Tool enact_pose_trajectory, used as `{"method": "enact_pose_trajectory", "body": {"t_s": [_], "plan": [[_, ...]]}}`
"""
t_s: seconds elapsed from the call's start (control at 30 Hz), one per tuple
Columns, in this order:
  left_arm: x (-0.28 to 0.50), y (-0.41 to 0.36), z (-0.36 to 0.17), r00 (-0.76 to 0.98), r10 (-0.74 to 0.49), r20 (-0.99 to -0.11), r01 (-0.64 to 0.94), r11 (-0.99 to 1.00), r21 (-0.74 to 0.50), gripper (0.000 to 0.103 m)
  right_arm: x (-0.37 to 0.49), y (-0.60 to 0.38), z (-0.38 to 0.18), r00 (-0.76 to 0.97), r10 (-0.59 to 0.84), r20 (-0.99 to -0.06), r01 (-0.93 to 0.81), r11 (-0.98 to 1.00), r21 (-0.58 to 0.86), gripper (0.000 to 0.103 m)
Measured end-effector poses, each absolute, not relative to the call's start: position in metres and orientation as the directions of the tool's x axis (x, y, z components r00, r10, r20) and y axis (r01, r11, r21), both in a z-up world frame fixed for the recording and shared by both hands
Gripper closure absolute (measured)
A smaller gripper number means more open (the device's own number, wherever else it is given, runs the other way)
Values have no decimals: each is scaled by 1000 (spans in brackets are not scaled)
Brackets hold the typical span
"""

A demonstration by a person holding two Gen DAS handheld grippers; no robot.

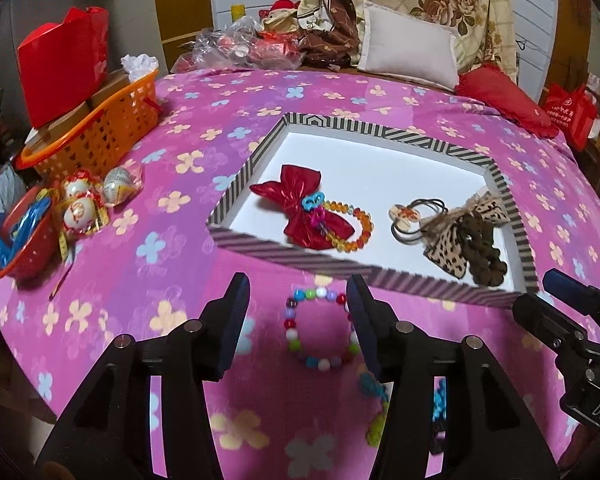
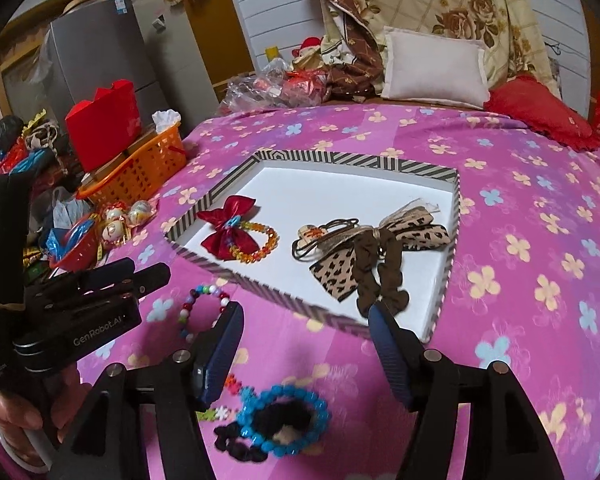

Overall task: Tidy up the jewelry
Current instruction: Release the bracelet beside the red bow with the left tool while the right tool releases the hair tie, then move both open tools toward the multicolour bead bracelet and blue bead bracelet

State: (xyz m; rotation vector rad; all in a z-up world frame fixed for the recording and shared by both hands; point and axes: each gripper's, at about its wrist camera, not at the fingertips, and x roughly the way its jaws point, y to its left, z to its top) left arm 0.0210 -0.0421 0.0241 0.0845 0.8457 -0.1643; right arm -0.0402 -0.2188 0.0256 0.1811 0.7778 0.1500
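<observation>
- The left gripper (image 1: pixel 298 300) hangs over the pink flowered bedspread (image 1: pixel 204 148), fingers (image 1: pixel 236 304) spread apart and pinching nothing.
- A multicoloured bead bracelet (image 1: pixel 320 330) lies flat on the bedspread in the gap between the left fingers; its right edge runs behind the right finger, and whether they touch cannot be told.
- The right gripper (image 2: pixel 304 326) is likewise spread, with nothing between its fingers (image 2: pixel 384 332).
- Below the right gripper, near its left finger, a blue bead bracelet (image 2: pixel 296 398) lies on the bedspread around a black scrunchie (image 2: pixel 236 446), with a small flower-bead chain (image 2: pixel 220 412) just beside it.
- Beyond both grippers sits a striped-rim tray (image 1: pixel 260 246) with a white floor.
- In the tray's left part a red satin bow (image 1: pixel 300 204) lies under an orange bead bracelet (image 1: pixel 358 232), and a blue clip (image 1: pixel 314 201) rests on the bow.
- In its right part are a leopard-print bow (image 2: pixel 340 274), a brown scrunchie (image 2: pixel 384 276) and dark hair ties (image 1: pixel 424 210) with a round charm, bunched together and touching.
- An orange basket (image 1: pixel 100 132) stands well off to the left.
</observation>
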Motion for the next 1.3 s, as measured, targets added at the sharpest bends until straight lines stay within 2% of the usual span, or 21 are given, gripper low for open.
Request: {"method": "enact_pose_trajectory", "body": {"t_s": [0.37, 1.3], "plan": [[-9, -32, 28, 655, -129, -745, 169, 985, -22, 45, -70, -213, 23, 695, 197, -691, -64, 975, 213, 40], [-45, -19, 33, 670, -118, -733, 153, 988, -19, 45, -108, -209, 28, 704, 173, -688, -62, 981, 184, 40]]}}
